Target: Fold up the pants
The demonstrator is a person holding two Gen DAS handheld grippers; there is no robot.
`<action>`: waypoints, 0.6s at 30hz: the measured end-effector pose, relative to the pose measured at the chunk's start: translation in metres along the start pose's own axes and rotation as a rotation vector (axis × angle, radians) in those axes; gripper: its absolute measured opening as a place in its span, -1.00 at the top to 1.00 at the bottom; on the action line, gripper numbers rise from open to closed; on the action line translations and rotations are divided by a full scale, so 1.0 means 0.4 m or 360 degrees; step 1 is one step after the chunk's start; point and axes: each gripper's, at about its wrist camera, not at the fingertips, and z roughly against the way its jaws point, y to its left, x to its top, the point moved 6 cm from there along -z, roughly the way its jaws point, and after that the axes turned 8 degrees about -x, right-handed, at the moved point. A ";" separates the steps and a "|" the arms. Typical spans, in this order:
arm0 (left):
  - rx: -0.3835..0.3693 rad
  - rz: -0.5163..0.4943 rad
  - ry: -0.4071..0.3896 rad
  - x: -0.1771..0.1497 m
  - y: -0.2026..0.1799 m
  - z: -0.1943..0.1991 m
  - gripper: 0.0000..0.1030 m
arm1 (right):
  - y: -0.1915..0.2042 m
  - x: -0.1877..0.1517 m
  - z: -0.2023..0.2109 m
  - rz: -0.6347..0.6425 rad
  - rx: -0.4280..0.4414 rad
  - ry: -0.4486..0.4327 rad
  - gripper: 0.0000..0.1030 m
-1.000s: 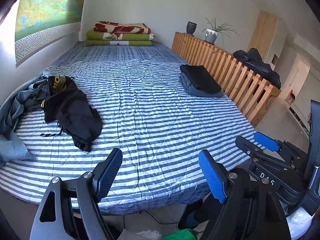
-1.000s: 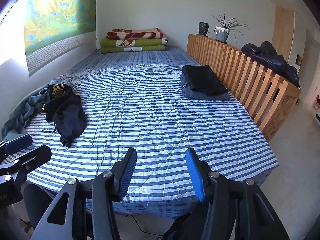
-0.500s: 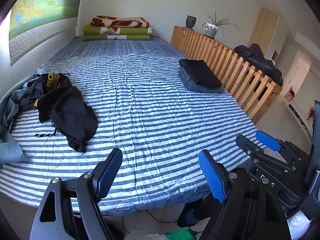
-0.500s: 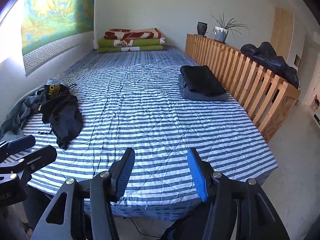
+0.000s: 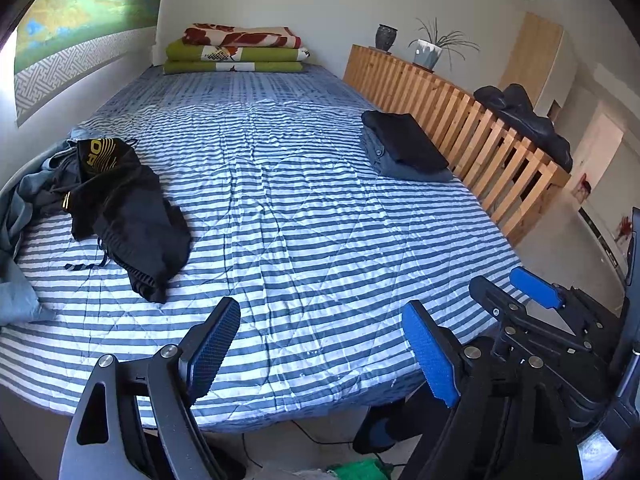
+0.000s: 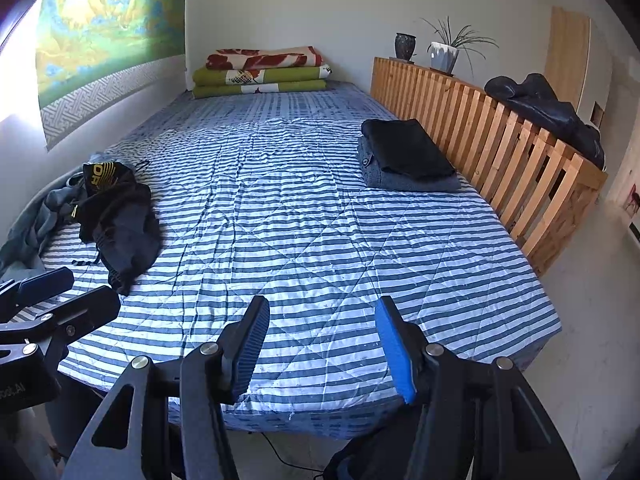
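Your left tongs (image 5: 320,352) and right tongs (image 6: 320,344) both gape empty over the near edge of the blue-and-white striped bed (image 5: 304,216); the crumpled black pants (image 5: 128,216) lie far left.

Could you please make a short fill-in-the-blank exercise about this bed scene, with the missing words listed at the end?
1. The crumpled black pants lie on the ____ side of the striped bed.
2. The folded stack lies beside the ____ railing.
3. The left gripper and the right gripper both have their jaws ____.
4. The pots on the railing number ____.

Missing words: left; wooden; open; two
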 end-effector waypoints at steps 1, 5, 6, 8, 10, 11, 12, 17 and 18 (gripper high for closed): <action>0.0000 0.0000 0.0001 0.000 0.000 -0.001 -0.67 | 0.001 0.000 -0.001 0.0000 0.0004 0.0004 0.01; 0.0000 -0.0004 0.0003 -0.001 -0.001 -0.003 -0.68 | 0.003 -0.002 -0.004 0.0002 0.0010 0.0009 0.01; -0.0001 -0.0007 0.0004 -0.002 0.000 -0.004 -0.68 | 0.003 -0.002 -0.004 0.0001 0.0010 0.0010 0.01; -0.0002 -0.0012 0.0004 -0.003 -0.001 -0.006 -0.68 | 0.003 -0.002 -0.004 0.0000 0.0011 0.0009 0.01; -0.0001 -0.0016 0.0006 -0.005 -0.003 -0.008 -0.69 | 0.003 -0.004 -0.004 0.0000 0.0013 0.0011 0.01; 0.0000 -0.0017 0.0005 -0.006 -0.004 -0.008 -0.69 | 0.004 -0.005 -0.004 0.0000 0.0014 0.0013 0.01; 0.0001 -0.0017 0.0004 -0.008 -0.006 -0.007 -0.69 | 0.004 -0.006 -0.005 -0.0001 0.0015 0.0015 0.01; 0.0001 -0.0019 0.0003 -0.008 -0.005 -0.005 -0.69 | 0.007 -0.010 -0.005 -0.0001 0.0019 0.0018 0.01; 0.0000 -0.0020 0.0004 -0.008 -0.005 -0.005 -0.69 | 0.008 -0.011 -0.005 -0.0001 0.0020 0.0018 0.01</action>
